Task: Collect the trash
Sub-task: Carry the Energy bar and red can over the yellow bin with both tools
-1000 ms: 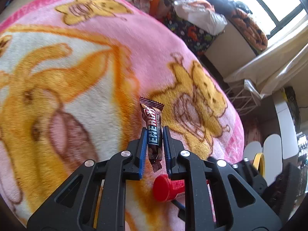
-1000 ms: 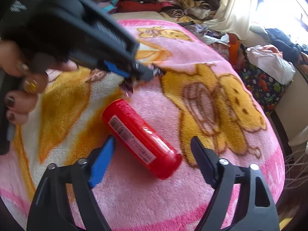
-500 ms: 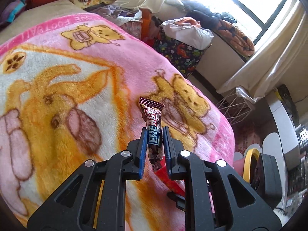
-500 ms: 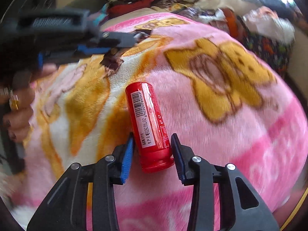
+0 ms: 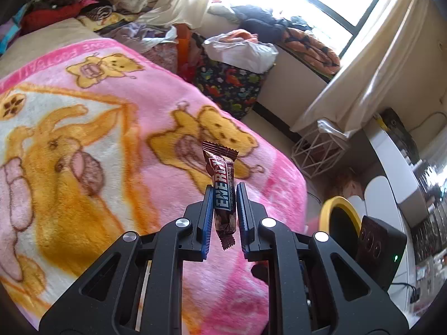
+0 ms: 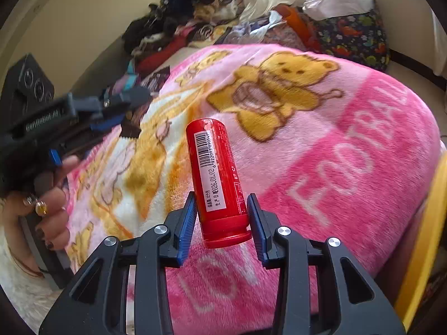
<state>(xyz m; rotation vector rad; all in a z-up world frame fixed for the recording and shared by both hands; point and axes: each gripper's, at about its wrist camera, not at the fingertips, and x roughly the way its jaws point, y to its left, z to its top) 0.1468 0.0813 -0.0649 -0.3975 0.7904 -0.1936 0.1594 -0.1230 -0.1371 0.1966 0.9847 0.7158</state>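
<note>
A brown snack-bar wrapper (image 5: 220, 167) stands upright between the blue pads of my left gripper (image 5: 225, 195), which is shut on it above the pink cartoon blanket (image 5: 111, 128). My right gripper (image 6: 222, 206) is shut on a red cylindrical can (image 6: 215, 167) with a barcode label, gripped near its bottom end and lifted off the blanket (image 6: 349, 145). The right wrist view also has the left gripper (image 6: 120, 109) at the left, with the wrapper (image 6: 131, 128) in it and a person's hand (image 6: 50, 209) on its handle.
A yellow-rimmed bin (image 5: 327, 209) stands beyond the bed's right edge, its rim (image 6: 424, 223) also in the right wrist view. A white wire basket (image 5: 315, 153), a dark patterned bag (image 5: 232, 89) topped by a white plastic bag (image 5: 243, 53), and piled clothes (image 5: 83, 8) surround the bed.
The right gripper closed on the red can and lifted it off the blanket, turning it more upright. The left gripper rose and drew back with the wrapper.
</note>
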